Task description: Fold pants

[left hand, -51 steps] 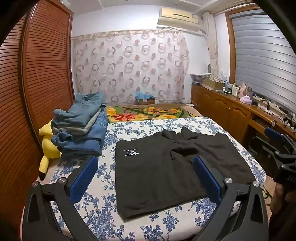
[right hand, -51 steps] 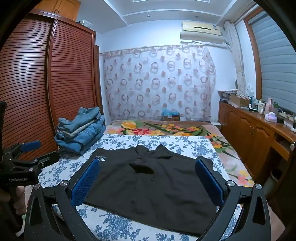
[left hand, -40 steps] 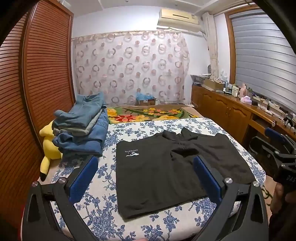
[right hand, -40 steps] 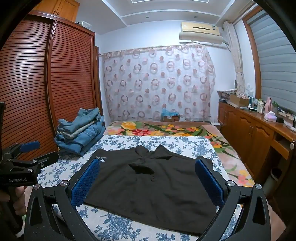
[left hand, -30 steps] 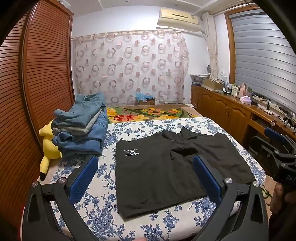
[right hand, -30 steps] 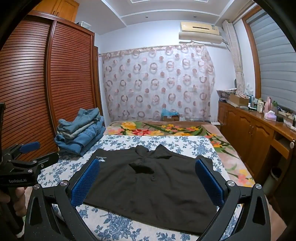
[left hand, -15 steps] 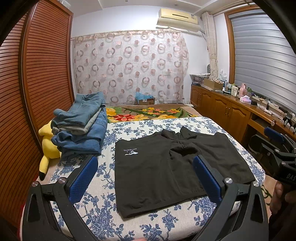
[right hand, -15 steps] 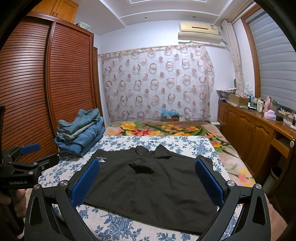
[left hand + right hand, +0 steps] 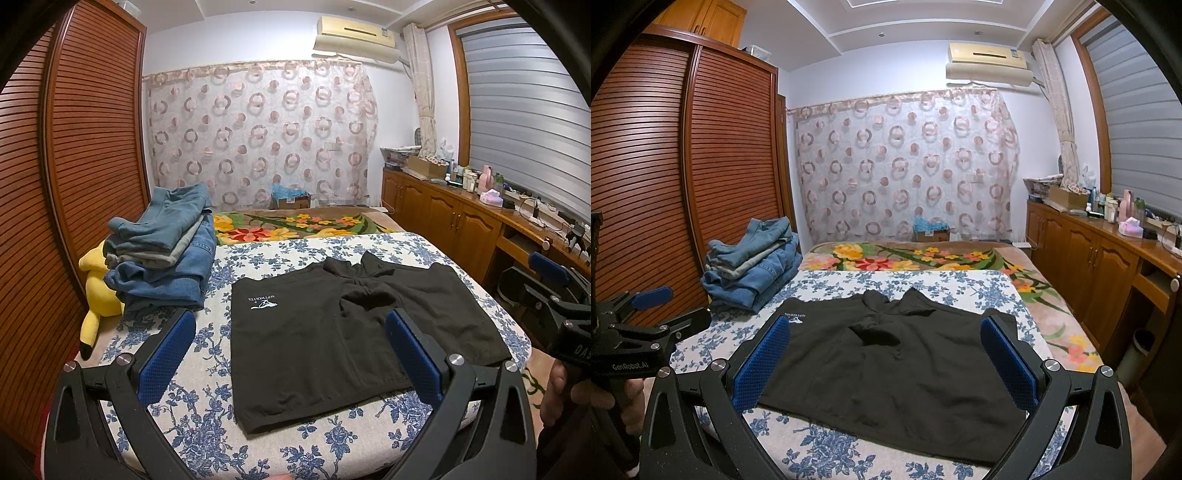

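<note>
While I view through the left wrist camera, the left gripper (image 9: 290, 341) hangs above the near edge of the bed (image 9: 207, 417), jaws wide apart and empty. One pair of black pants (image 9: 343, 336) lies spread flat on the bed, waistband toward me, white logo near its left corner. Left of the pants I count one stack of folded jeans (image 9: 162, 258) and one yellow plush toy (image 9: 96, 291) beyond it. The right gripper (image 9: 546, 291) shows right of the pants, clear of the cloth.

In the right wrist camera, the right gripper (image 9: 884, 358) also hovers over the pants (image 9: 886, 365), jaws spread and holding nothing. The left gripper (image 9: 650, 310) sits left of the pants, off the bed.

Risks, as I judge them: the crotch is bunched, so a fold may lock in a wrinkle; a shallow pinch may catch only one layer, or the floral sheet beneath; uneven lifts would skew the fold line.
</note>
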Action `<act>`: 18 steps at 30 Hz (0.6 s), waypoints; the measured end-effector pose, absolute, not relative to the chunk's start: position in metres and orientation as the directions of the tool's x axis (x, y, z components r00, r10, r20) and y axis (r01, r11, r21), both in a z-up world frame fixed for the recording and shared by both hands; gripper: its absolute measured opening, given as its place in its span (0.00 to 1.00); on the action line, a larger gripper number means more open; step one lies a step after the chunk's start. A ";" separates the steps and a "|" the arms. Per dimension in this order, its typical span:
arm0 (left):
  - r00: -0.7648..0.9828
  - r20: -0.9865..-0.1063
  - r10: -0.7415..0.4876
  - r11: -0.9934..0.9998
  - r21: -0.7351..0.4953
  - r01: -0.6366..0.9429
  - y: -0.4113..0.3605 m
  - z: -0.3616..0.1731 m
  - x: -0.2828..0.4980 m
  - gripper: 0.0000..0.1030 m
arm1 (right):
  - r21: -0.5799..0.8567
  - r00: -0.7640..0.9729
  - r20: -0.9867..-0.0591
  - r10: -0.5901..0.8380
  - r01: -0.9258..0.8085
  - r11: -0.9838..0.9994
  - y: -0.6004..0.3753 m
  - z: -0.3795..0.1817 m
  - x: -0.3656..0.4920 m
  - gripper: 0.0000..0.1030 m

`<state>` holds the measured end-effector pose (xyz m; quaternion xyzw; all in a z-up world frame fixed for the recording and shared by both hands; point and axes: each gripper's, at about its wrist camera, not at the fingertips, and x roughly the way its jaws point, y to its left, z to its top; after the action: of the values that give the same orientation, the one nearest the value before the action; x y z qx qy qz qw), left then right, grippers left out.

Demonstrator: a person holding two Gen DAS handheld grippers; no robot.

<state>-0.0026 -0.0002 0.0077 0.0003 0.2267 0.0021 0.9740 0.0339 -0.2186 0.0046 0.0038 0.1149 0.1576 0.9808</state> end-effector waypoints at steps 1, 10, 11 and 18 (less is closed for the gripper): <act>0.897 -0.441 0.004 1.000 0.002 -0.004 0.000 0.008 -0.003 1.00 | 0.043 0.924 -0.224 0.310 -0.308 0.950 -0.219 0.005 0.034 1.00; 0.898 -0.441 0.005 1.000 0.003 -0.004 0.000 0.008 -0.003 1.00 | 0.046 0.925 -0.222 0.310 -0.307 0.950 -0.219 0.004 0.033 1.00; 0.897 -0.441 0.005 1.000 0.003 -0.004 0.000 0.008 -0.003 1.00 | 0.047 0.924 -0.223 0.310 -0.307 0.951 -0.218 0.004 0.033 1.00; 0.898 -0.440 0.006 1.000 0.005 -0.004 -0.001 0.008 -0.003 1.00 | 0.047 0.925 -0.221 0.310 -0.307 0.951 -0.218 0.004 0.033 1.00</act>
<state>-0.0027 -0.0007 0.0080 0.0019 0.2259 0.0025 0.9742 0.0333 -0.2185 0.0041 0.0060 0.1135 0.1571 0.9810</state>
